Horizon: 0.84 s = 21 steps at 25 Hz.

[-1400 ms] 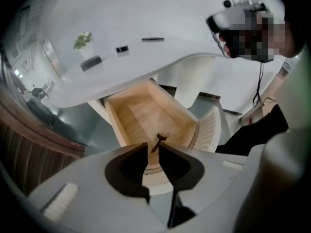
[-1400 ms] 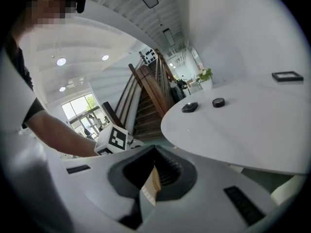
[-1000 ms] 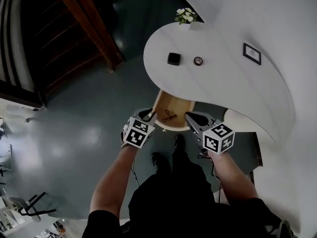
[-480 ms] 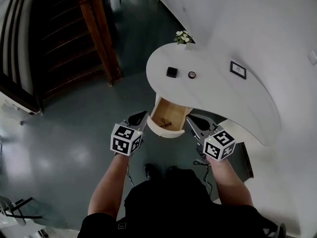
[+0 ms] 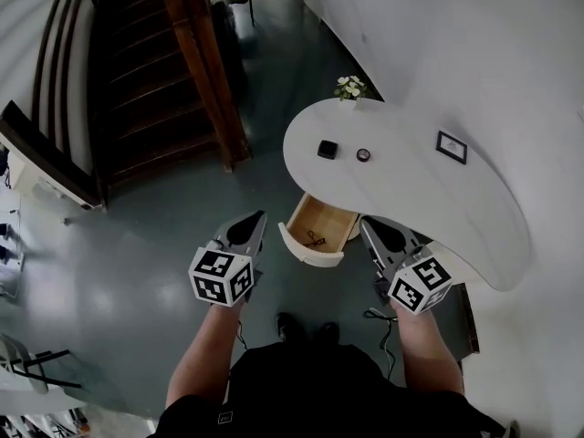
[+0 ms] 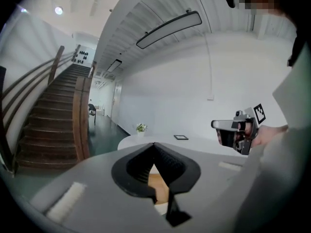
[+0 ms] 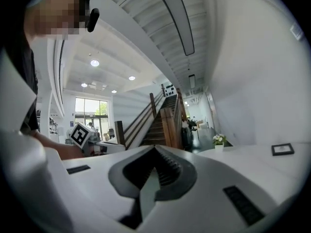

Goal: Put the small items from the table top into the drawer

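Note:
On the white curved table (image 5: 411, 190) lie a small black box (image 5: 327, 149) and a little round ring-like item (image 5: 363, 154). Under the table's near edge the wooden drawer (image 5: 301, 248) stands pulled out, with a small dark item (image 5: 315, 239) inside. My left gripper (image 5: 258, 215) hangs left of the drawer, apart from it, shut and empty. My right gripper (image 5: 367, 221) hangs right of the drawer, also shut and empty. In the left gripper view the jaws (image 6: 154, 144) meet at their tips. The right gripper view shows the same (image 7: 155, 148).
A framed picture (image 5: 452, 147) lies at the table's right part and a pot of white flowers (image 5: 349, 87) at its far end. A wooden staircase (image 5: 182, 71) rises to the left. Dark floor (image 5: 164, 208) spreads around my feet.
Both grippers have drawn back from the drawer front and apart from it. The view has pulled away from the table. The drawer remains open.

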### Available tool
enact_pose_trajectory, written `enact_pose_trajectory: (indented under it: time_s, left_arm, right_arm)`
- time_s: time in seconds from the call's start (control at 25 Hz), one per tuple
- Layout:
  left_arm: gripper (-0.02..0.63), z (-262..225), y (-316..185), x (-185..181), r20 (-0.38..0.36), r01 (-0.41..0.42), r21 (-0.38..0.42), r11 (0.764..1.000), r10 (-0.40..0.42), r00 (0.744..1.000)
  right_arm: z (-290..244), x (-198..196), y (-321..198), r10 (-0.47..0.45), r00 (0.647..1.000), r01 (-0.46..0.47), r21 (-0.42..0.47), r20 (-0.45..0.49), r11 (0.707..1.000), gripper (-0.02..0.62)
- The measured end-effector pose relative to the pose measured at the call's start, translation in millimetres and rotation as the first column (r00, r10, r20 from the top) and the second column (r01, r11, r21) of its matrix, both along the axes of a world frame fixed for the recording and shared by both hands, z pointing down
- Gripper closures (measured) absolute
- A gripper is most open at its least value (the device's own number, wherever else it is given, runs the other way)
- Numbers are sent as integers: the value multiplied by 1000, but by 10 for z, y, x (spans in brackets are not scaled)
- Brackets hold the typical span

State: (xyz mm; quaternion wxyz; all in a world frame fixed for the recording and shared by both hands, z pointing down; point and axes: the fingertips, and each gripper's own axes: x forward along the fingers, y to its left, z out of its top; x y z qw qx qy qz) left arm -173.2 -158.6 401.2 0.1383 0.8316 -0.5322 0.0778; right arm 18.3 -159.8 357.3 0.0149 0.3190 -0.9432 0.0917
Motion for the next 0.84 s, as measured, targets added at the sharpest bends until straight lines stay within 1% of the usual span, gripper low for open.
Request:
enact_pose_trajectory:
  time_s: [0.08, 0.2, 0.32, 0.44, 0.84]
  left_arm:
    - [595, -96, -8, 46, 6, 14, 21, 1000, -14, 1000]
    - [595, -292, -67, 45, 14, 46, 72, 996, -47, 999]
    - [595, -439, -87, 51, 4, 62, 104, 993, -63, 998]
    - [595, -475, -108, 65, -4, 63, 109, 992, -63, 998]
    - [595, -395, -170, -20, -11, 59, 104, 993, -59, 998]
  right_arm:
    - [1, 71, -19, -2, 1000, 3, 13, -9, 1000, 584]
    - [-112, 105, -98, -13, 1000, 15, 60, -28, 998, 584]
    - [-269, 117, -160, -12, 1000, 13, 92, -8, 996, 584]
    - [-302, 110, -187, -9, 1000, 8, 95, 11, 995, 584]
    - [-131, -33, -185, -32, 999, 33, 69, -19, 997, 584]
